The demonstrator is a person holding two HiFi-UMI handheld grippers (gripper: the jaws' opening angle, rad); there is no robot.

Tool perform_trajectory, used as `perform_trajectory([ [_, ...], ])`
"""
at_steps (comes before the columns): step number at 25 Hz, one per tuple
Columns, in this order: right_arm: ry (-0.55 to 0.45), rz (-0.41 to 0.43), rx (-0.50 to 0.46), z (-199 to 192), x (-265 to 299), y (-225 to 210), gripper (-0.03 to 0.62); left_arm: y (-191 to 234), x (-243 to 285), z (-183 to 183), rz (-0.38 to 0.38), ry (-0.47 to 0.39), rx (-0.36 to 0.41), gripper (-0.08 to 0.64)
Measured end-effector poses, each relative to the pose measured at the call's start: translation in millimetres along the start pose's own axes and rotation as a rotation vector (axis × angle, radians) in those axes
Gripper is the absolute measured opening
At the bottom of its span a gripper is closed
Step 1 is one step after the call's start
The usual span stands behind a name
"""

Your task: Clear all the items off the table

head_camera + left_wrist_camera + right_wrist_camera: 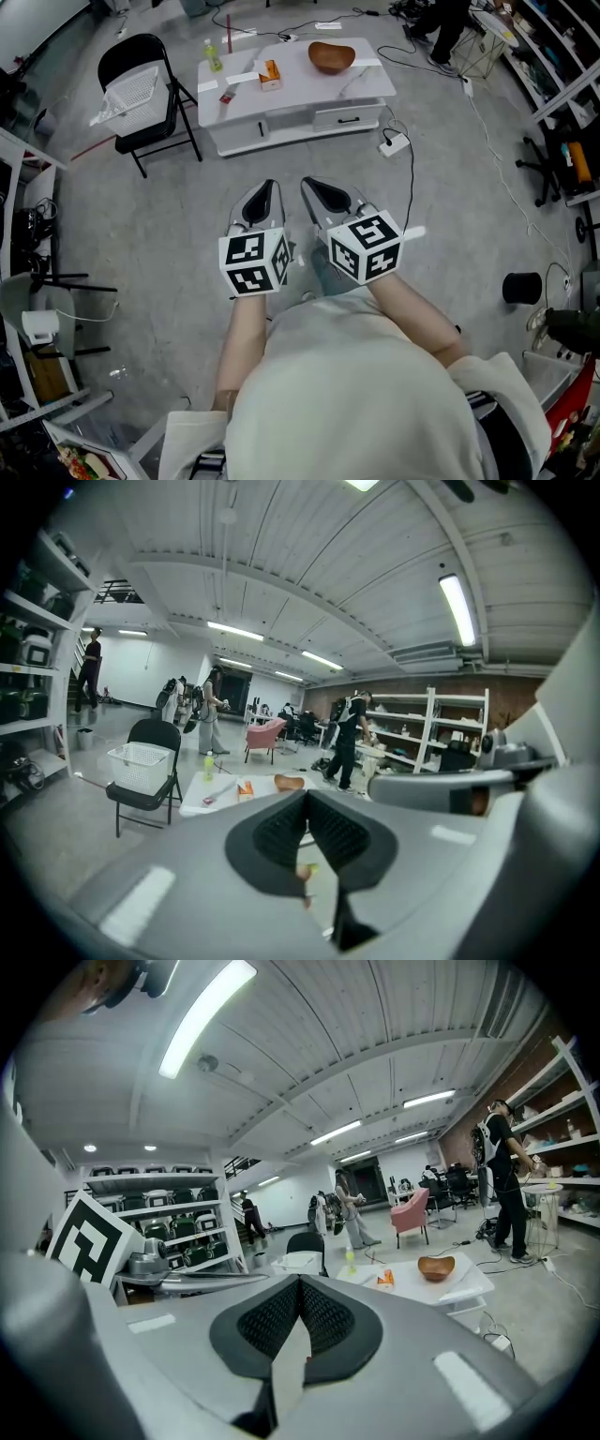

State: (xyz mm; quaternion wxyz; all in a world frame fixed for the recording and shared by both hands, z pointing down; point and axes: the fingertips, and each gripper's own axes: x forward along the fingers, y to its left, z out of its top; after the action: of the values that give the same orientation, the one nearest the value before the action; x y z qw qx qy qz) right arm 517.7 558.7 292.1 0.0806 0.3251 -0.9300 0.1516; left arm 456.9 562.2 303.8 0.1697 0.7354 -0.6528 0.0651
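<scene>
Short of the table [309, 89], left claw [266, 190], right claw [316, 187]: closed, empty.

Seen from its drawer side, the low white table [366, 89] carries four things. A brown wooden bowl [331, 57] sits upright at 1 o'clock. A small green bottle [214, 56] stands at 10 o'clock. An orange box [270, 73] lies just left of centre, towards 9 o'clock. A small red item [227, 97] lies at 8 o'clock, by the near edge.
</scene>
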Motion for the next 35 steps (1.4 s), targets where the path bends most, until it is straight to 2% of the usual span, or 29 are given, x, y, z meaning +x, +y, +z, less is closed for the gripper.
perform_trajectory([
  [7, 0.014, 0.022, 0.004, 7, 32, -22, -0.005, 11, 36, 7, 0.011, 0.011, 0.0, 0.008],
  [24, 0.048, 0.097, -0.038, 58, 141, -98, -0.005, 61, 151, 53, 0.096, 0.024, -0.033, 0.009],
  [35, 0.055, 0.14, -0.05, 88, 197, -150, -0.005, 82, 227, 83, 0.124, 0.014, -0.06, 0.009],
])
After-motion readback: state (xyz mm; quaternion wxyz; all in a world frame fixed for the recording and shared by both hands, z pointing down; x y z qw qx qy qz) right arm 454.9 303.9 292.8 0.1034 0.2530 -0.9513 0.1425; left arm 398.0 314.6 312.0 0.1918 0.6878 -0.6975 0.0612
